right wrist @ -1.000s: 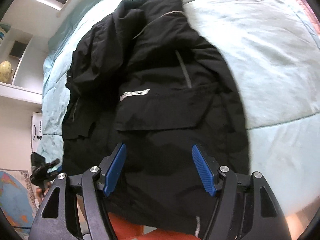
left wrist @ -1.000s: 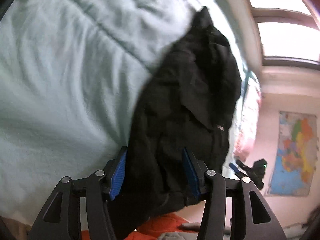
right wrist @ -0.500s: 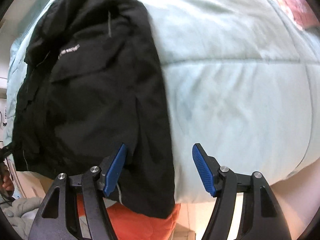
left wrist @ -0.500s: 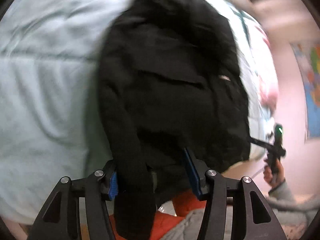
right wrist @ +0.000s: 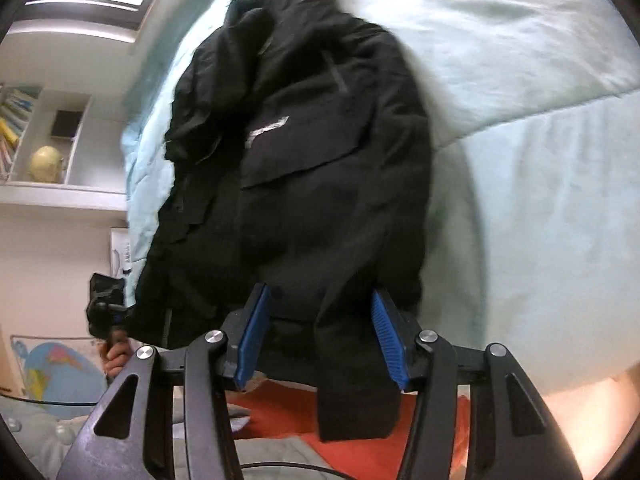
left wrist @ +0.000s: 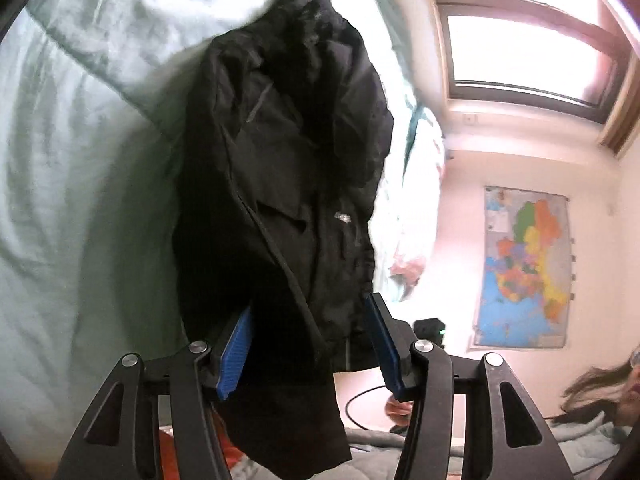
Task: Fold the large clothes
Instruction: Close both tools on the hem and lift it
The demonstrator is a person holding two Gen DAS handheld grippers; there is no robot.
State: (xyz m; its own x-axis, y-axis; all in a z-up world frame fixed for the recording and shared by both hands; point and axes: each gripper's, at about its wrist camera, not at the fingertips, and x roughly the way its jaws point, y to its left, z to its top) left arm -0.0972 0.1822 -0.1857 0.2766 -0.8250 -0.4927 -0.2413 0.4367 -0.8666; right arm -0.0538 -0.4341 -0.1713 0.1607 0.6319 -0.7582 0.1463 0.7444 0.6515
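A large black jacket (left wrist: 288, 168) lies lengthwise on a pale green quilt (left wrist: 80, 160), its hem hanging over the near bed edge. My left gripper (left wrist: 308, 344) is open, its blue pads either side of the hem's left part, a flap drooping between them. In the right wrist view the jacket (right wrist: 312, 168) shows a white logo on its chest. My right gripper (right wrist: 324, 336) is open around the hem's right part, a dark strip hanging between the pads. The left gripper (right wrist: 106, 312) shows at the jacket's left edge in the right wrist view.
Orange fabric (right wrist: 432, 432) and grey cloth (left wrist: 380, 452) lie below the bed edge. A window (left wrist: 520, 40) and a wall map (left wrist: 524, 268) are to the right. Shelves with a pale round object (right wrist: 46, 162) stand left. The quilt (right wrist: 540, 160) spreads wide to the right.
Both views swung sideways half a second ago and have come back over the hem. The jacket's hem now lies between each pair of pads; both grippers stay open.
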